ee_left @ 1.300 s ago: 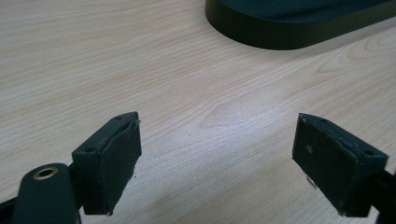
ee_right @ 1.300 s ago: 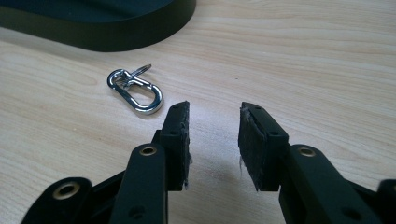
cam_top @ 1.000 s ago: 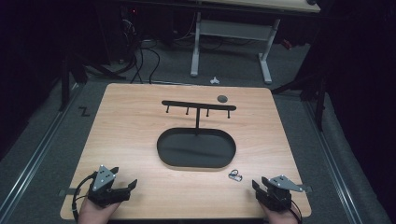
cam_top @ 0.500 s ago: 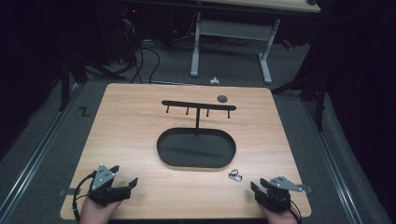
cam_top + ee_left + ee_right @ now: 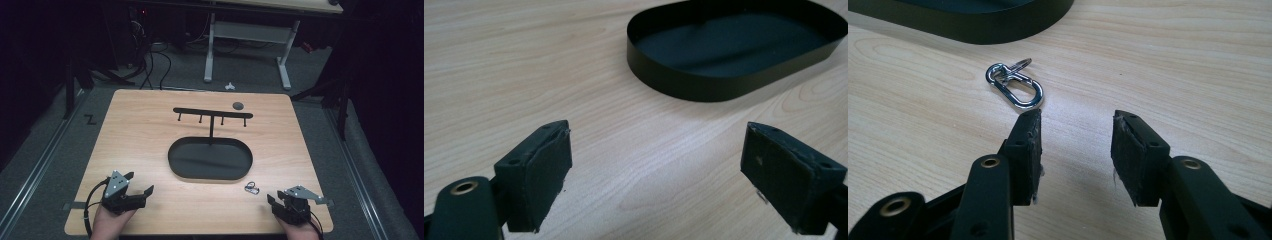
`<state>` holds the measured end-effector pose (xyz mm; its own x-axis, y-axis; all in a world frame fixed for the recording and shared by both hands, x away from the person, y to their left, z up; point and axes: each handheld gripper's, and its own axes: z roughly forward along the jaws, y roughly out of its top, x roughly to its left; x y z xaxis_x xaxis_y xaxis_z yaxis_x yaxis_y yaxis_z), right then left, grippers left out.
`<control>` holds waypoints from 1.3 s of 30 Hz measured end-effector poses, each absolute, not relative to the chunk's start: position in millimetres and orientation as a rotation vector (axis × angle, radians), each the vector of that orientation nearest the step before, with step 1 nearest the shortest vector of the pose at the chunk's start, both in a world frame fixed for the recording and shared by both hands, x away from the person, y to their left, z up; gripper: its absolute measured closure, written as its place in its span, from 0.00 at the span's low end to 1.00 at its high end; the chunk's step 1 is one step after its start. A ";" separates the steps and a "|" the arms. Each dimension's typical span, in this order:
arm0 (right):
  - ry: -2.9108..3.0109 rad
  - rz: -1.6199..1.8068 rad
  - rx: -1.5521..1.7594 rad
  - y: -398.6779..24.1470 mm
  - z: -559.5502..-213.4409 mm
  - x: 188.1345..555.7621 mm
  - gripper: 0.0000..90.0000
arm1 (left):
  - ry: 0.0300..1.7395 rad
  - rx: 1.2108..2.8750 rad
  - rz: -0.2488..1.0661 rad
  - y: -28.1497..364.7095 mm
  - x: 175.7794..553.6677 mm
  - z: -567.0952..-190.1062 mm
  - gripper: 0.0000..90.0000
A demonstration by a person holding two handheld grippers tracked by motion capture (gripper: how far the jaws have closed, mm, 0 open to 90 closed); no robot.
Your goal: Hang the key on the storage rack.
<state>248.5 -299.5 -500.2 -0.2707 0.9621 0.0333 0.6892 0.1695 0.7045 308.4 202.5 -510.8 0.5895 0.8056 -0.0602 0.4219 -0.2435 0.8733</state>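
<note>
Pale wooden table (image 5: 150, 135) on grey carpet (image 5: 50, 150), desk legs (image 5: 210, 50) and cables (image 5: 150, 60) in the dark behind. Silver carabiner clip (image 5: 1015, 86) on bare wood, just beside the black oval tray (image 5: 210, 159) under its hook rack (image 5: 212, 114). Left gripper (image 5: 134, 192) spread wide, right gripper (image 5: 1075, 132) parted and empty, near the clip.

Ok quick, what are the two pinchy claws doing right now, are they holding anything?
Left gripper: open wide, holding nothing, over bare table.
Right gripper: open, holding nothing; the silver clip lies on the table just ahead of its jaws.
</note>
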 end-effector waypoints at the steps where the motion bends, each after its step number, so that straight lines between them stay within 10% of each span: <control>1: 2.040 0.856 1.573 -297.7 -499.2 250.6 0.61 | 0.991 1.867 0.504 202.7 308.9 -510.5 0.15; 39: 2.460 0.411 1.482 -264.2 -475.0 300.1 0.62 | 0.939 1.884 0.448 195.6 313.4 -508.0 0.16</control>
